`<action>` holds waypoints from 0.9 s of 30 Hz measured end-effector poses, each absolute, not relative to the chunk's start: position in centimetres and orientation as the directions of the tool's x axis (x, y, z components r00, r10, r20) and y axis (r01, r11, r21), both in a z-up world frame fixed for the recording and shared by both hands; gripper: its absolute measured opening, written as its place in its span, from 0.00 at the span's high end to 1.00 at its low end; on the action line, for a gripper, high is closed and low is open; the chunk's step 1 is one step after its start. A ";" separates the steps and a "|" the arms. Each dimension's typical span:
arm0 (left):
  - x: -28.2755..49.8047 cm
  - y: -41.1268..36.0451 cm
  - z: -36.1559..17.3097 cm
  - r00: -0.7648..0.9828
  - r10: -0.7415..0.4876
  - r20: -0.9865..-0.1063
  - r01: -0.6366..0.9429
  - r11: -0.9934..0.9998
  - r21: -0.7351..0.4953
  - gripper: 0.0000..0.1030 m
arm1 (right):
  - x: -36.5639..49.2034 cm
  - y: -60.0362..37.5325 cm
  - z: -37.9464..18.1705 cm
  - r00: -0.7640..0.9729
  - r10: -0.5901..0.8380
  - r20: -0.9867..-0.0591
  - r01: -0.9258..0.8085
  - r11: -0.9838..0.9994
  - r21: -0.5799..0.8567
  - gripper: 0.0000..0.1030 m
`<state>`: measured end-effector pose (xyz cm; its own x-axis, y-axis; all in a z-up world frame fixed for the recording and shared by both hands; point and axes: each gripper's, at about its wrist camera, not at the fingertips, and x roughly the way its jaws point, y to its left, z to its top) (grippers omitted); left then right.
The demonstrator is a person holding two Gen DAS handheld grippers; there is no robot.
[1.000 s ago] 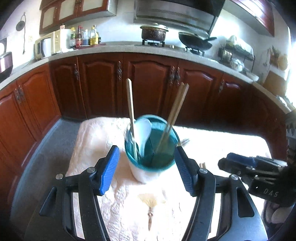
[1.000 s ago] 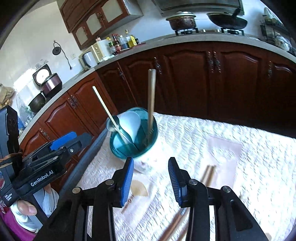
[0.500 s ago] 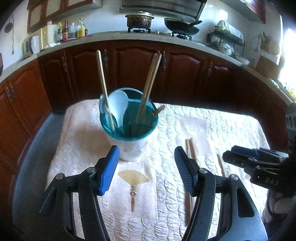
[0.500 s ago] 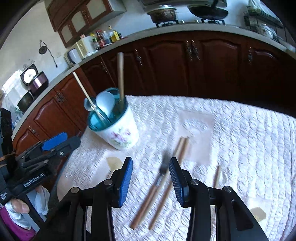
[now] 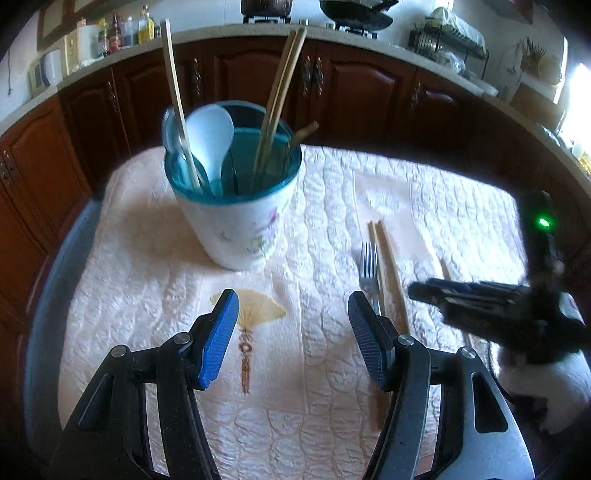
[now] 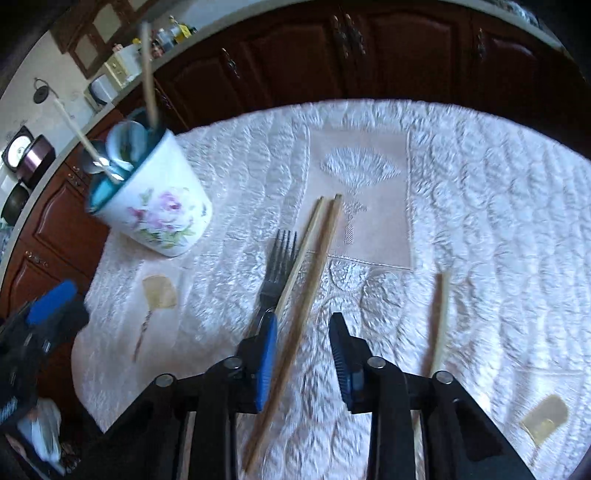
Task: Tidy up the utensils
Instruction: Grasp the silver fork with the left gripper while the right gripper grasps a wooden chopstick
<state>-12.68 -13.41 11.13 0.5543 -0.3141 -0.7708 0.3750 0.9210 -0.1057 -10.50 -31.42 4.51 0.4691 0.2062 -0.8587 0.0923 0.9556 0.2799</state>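
A: Two chopsticks (image 6: 310, 258) are lying side by side on the quilted white cloth (image 6: 480, 206), with a metal fork (image 6: 275, 273) just beside them on the left, its tines pointing toward the cabinets. A third chopstick (image 6: 439, 317) is lying apart, off to the right.

B: And the holder?

A: The floral cup (image 5: 240, 225) with the teal lining is standing on the cloth, well apart from the loose pieces. It is holding a white spoon (image 5: 214, 136), a metal spoon and several upright chopsticks.

B: What is the room showing?

A: Dark red-brown cabinets (image 5: 354, 96) are curving around under a pale countertop. Bottles (image 5: 125, 27), a pot and a wok are sitting up there, with a dish rack (image 5: 450, 44) to the right. Fan motifs are showing on beige patches of the cloth.

B: Any writing?

A: Nothing is reading clearly; the markings on the tools are blurring out.

B: The grippers?

A: The left gripper (image 5: 291, 336) is hovering over bare cloth near the cup, its blue pads spread wide with nothing between them. The right gripper (image 6: 303, 354) has just been narrowing; the longer chopstick is running between its pads, close to the left one, but the pads are not pinching it.
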 end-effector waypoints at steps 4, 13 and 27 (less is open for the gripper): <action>-12.3 -13.8 10.2 0.521 -0.320 -0.791 0.383 0.916 -0.118 0.40 | -10.0 -32.3 3.0 0.482 0.241 -0.842 0.114 0.936 0.333 0.90; -10.7 -17.0 7.4 0.386 -0.414 -0.824 0.443 0.867 -0.228 0.49 | -15.2 -36.9 3.4 0.513 0.249 -0.822 0.203 0.895 0.398 0.94; -8.8 -22.2 3.7 0.235 -0.416 -0.879 0.518 0.818 -0.249 0.77 | -15.7 -36.5 2.9 0.489 0.283 -0.825 0.176 0.894 0.412 0.94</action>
<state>-8.78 -22.19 3.68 0.2346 -0.4156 -0.8788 0.5183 0.8183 -0.2486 -15.70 -36.52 2.94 0.4888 0.2835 -0.8251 0.1762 0.8942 0.4116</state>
